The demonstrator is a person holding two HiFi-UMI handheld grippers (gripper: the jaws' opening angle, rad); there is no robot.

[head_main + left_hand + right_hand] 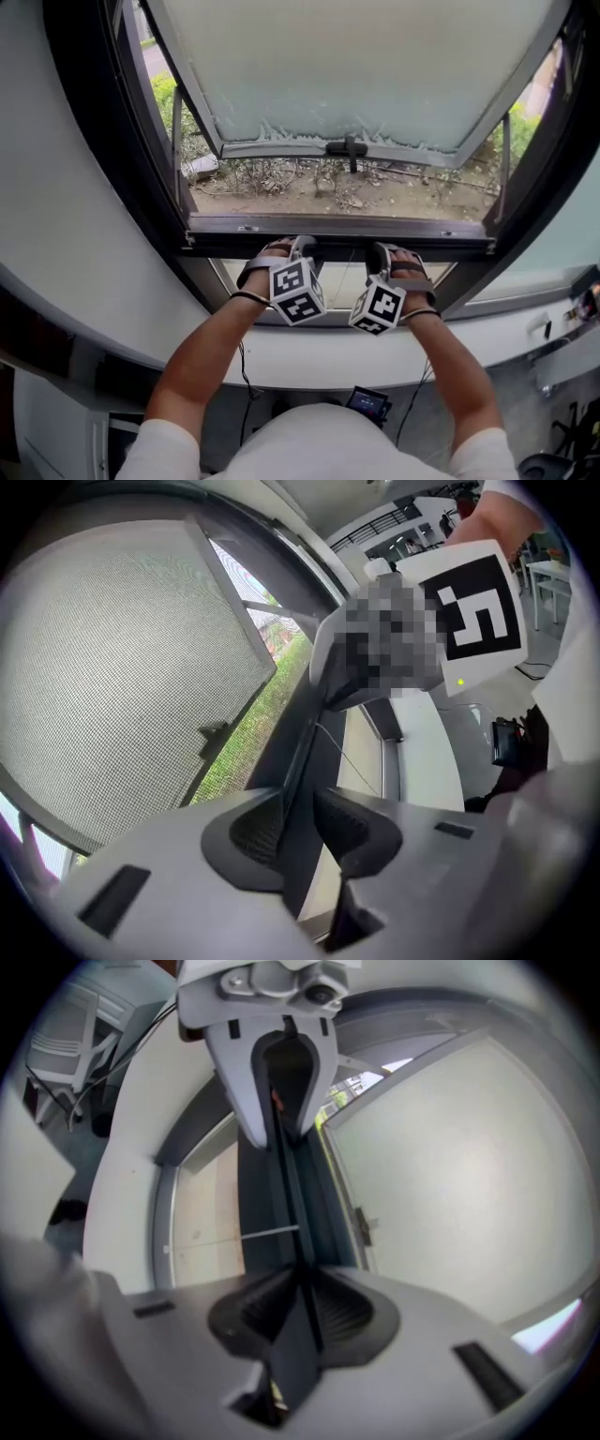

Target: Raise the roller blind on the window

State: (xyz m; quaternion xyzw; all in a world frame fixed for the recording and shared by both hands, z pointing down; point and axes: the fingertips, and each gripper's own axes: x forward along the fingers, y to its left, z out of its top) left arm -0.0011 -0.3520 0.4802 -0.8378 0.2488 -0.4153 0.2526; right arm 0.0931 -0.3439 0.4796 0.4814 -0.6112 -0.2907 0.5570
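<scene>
Along the lower edge of the open window (356, 66) the roller blind's dark rail (422, 228) is lying, both forearms (211, 347) are reaching up side by side, the right claw (300, 1307) is clamping the rail, and the left claw (295, 822) is holding its jaws apart around it.

Dark roller blind rail (342, 226), level, low.
</scene>
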